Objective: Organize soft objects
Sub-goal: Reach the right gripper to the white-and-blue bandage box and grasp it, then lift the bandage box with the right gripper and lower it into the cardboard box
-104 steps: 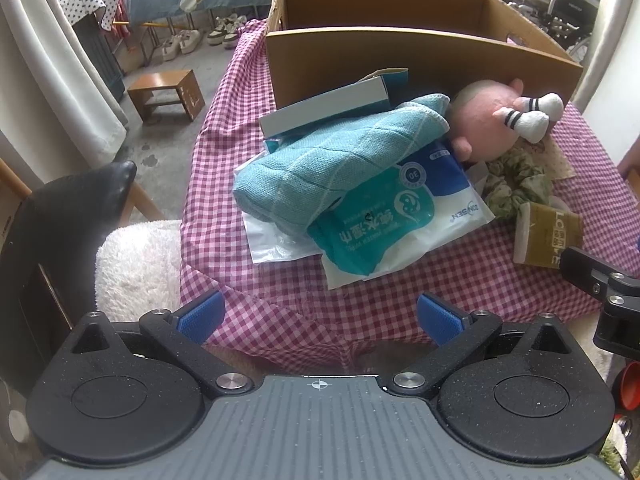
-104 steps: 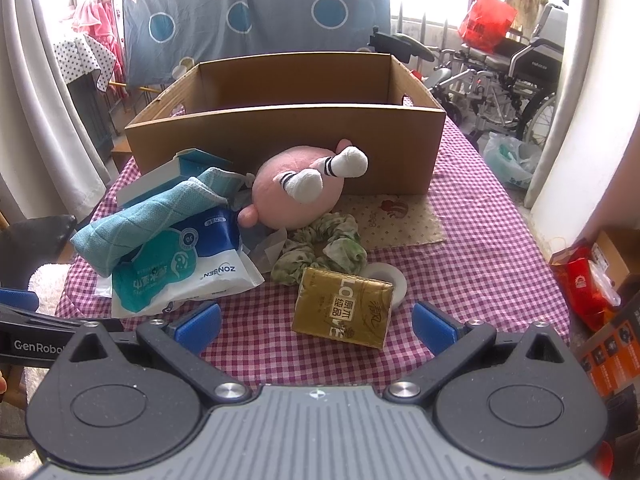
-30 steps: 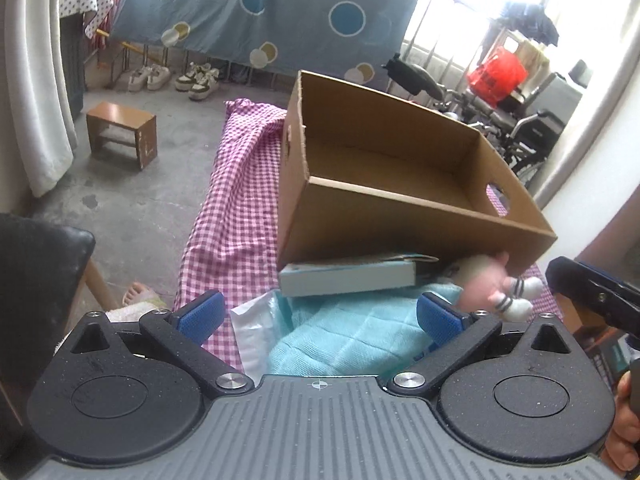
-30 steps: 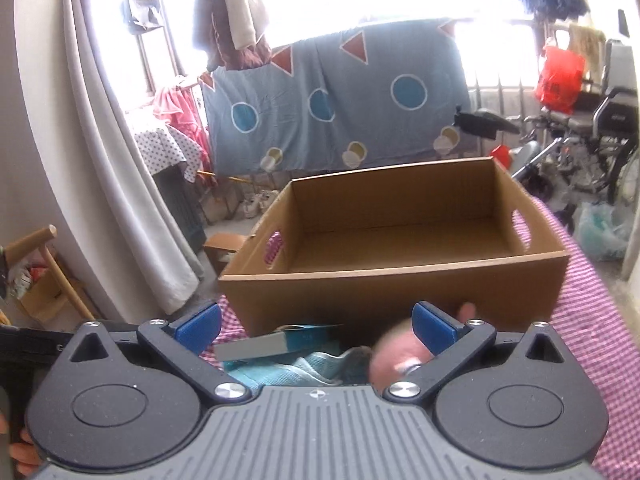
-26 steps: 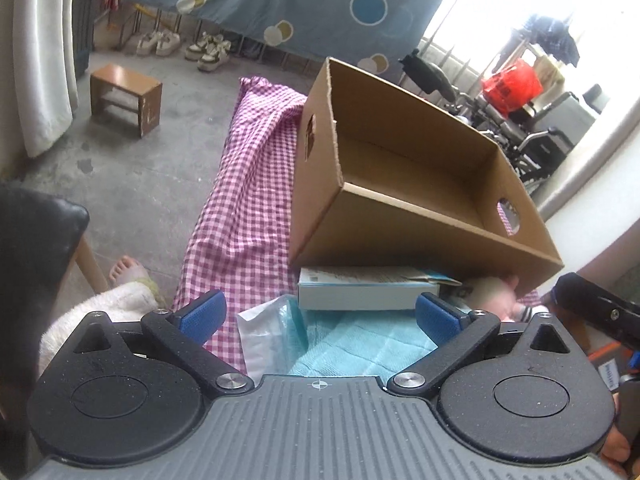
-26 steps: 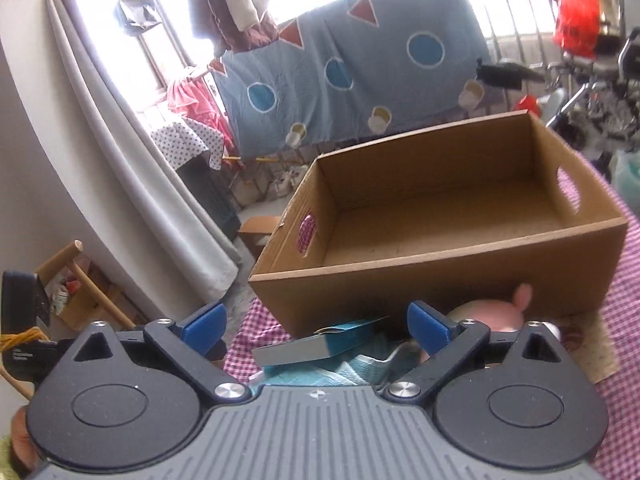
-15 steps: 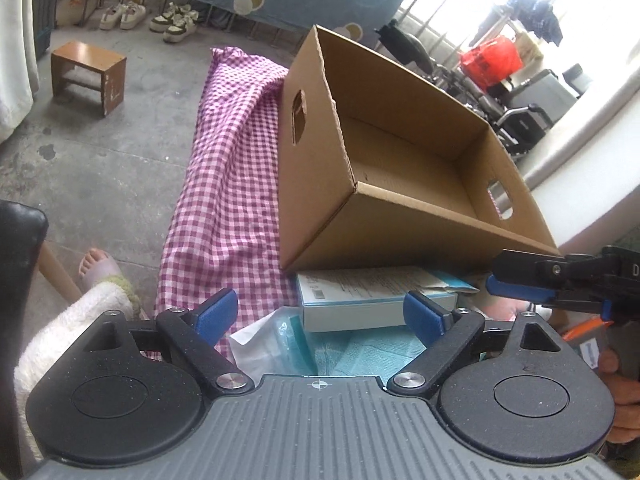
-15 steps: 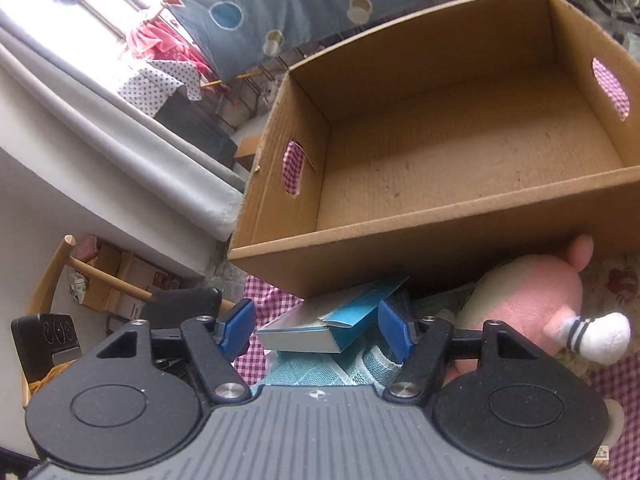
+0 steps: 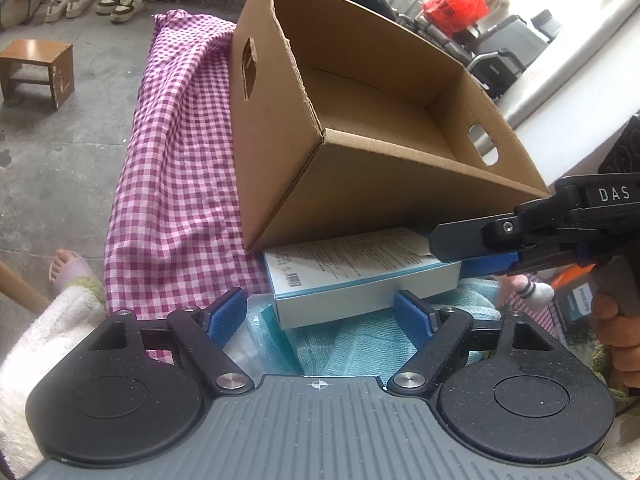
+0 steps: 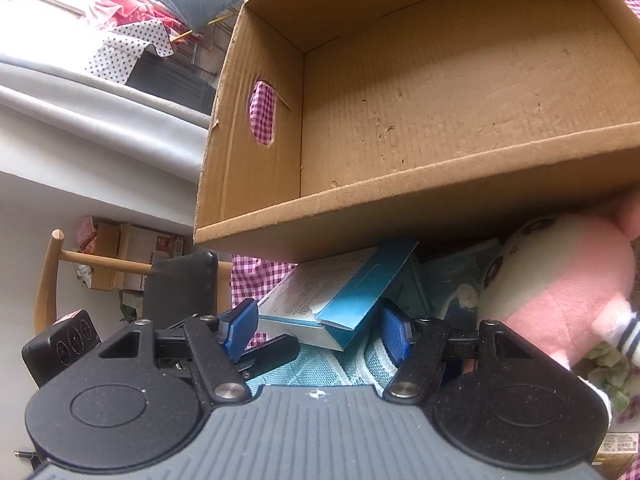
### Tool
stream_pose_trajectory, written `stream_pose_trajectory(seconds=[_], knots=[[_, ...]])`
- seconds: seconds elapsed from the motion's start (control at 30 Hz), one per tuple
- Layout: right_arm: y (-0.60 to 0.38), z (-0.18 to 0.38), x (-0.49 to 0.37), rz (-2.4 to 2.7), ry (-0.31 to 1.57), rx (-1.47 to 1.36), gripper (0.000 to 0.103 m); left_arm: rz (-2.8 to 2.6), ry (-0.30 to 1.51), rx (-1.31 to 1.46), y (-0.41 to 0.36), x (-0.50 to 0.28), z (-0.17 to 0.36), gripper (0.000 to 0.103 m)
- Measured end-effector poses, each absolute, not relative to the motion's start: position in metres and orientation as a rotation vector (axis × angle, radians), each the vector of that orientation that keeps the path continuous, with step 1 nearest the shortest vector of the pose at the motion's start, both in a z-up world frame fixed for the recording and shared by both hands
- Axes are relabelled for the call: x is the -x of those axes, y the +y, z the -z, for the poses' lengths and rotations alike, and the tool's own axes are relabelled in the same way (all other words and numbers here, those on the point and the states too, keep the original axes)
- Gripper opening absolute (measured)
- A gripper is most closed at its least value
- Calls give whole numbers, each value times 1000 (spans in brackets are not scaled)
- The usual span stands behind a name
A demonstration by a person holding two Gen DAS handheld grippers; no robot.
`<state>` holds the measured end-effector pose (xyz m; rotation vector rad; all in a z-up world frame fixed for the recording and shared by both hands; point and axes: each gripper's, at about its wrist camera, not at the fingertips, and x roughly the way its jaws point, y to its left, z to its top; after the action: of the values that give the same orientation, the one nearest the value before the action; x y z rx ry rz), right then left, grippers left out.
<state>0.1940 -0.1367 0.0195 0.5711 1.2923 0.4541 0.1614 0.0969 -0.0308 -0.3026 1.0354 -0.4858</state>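
An empty cardboard box (image 9: pixel 384 128) stands on the checked tablecloth (image 9: pixel 176 200); it also shows in the right wrist view (image 10: pixel 440 100). In front of it a white-and-teal carton (image 9: pixel 360 276) lies on a folded teal towel (image 9: pixel 380 348). My left gripper (image 9: pixel 320 312) is open, its jaws either side of the carton's near end. My right gripper (image 10: pixel 316 330) is open over the same carton (image 10: pixel 340 296) and towel (image 10: pixel 320 368). A pink plush toy (image 10: pixel 560 292) lies to the right against the box.
A green scrunchie (image 10: pixel 608 376) sits by the plush. A clear plastic pack (image 9: pixel 256 344) lies under the towel. A black chair (image 10: pixel 184 292) and a wooden stool (image 9: pixel 36 68) stand off the table's left side. A white fluffy cushion (image 9: pixel 40 344) is at lower left.
Both grippers have moved forward and down towards the carton and towel in front of the box. Their jaws have narrowed somewhat. The right gripper now reaches into the left wrist view.
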Motion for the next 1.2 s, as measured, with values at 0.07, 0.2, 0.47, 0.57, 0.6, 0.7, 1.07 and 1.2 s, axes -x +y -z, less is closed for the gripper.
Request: stream_pose_trajectory(seconds=[0.07,0.2,0.47,0.57,0.6,0.7,1.07,1.2], knots=[[-136,-15,-198,-448,1300,-583,65,501,1037,298,94,-162,32,81],[-140,-14,-197,-446,1284,-612,46,490,1010,266,89,-158,26,81],[-151,-35,-171,-508,1195,-654,43,462,952,247,87,-133,3,81],[-153,-52,-154,-551,1146,-645,43,444,905,230,87,-118,-15,81],[-154,-60,-148,-566,1124,-643,43,440,885,226,87,-112,-22,81],[-159,-82,-133,-607,1055,-637,43,431,824,213,87,-97,-45,81],[-205,-129,-157,-628,919,-745,43,443,690,151,52,-129,-103,81],[-220,-114,-198,-592,963,-816,43,450,735,134,36,-167,-100,81]])
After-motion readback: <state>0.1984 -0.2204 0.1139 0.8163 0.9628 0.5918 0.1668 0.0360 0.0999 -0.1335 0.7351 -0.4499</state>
